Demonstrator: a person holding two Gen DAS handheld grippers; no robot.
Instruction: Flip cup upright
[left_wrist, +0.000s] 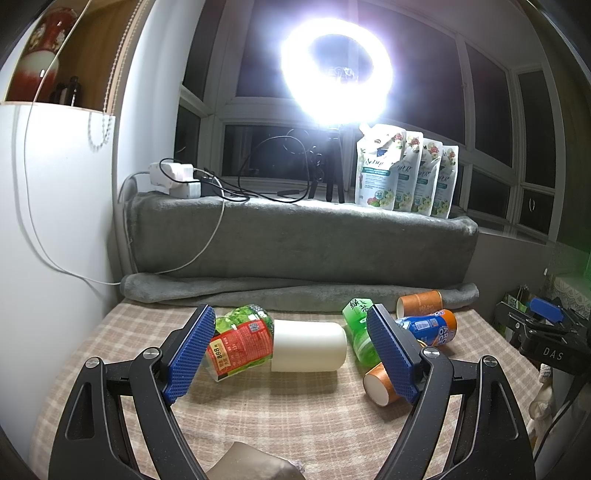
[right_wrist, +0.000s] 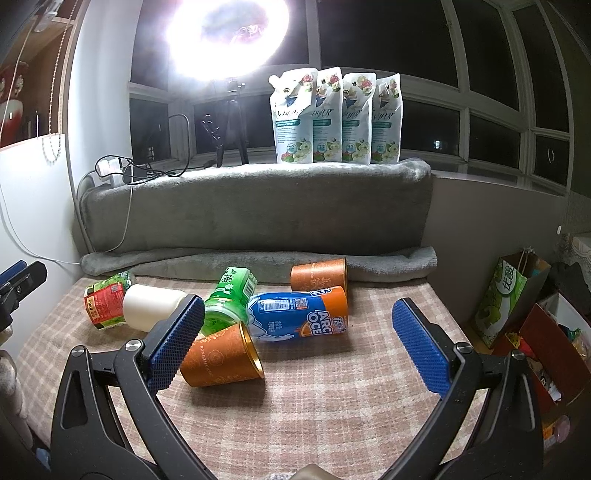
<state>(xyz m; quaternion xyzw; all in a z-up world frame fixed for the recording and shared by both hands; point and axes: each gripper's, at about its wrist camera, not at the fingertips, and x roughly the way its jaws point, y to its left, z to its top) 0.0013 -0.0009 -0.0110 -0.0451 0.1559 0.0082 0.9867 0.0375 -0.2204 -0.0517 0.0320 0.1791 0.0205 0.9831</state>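
Note:
A white cup (left_wrist: 309, 345) lies on its side on the checked cloth, straight ahead between the fingers of my open left gripper (left_wrist: 291, 354); it also shows in the right wrist view (right_wrist: 153, 306). Two orange paper cups lie on their sides: the near one (right_wrist: 221, 356) beside the left finger of my open right gripper (right_wrist: 299, 347), also seen in the left wrist view (left_wrist: 380, 384), and the far one (right_wrist: 318, 274) by the grey blanket. Both grippers are empty.
A red-and-green bottle (left_wrist: 240, 341), a green tea bottle (right_wrist: 227, 299) and a blue-and-orange bottle (right_wrist: 299, 314) lie among the cups. A grey blanket ledge (left_wrist: 295, 236) rises behind with pouches (right_wrist: 332, 118), a ring light (left_wrist: 336, 70) and cables. Bags (right_wrist: 513, 299) stand right of the table.

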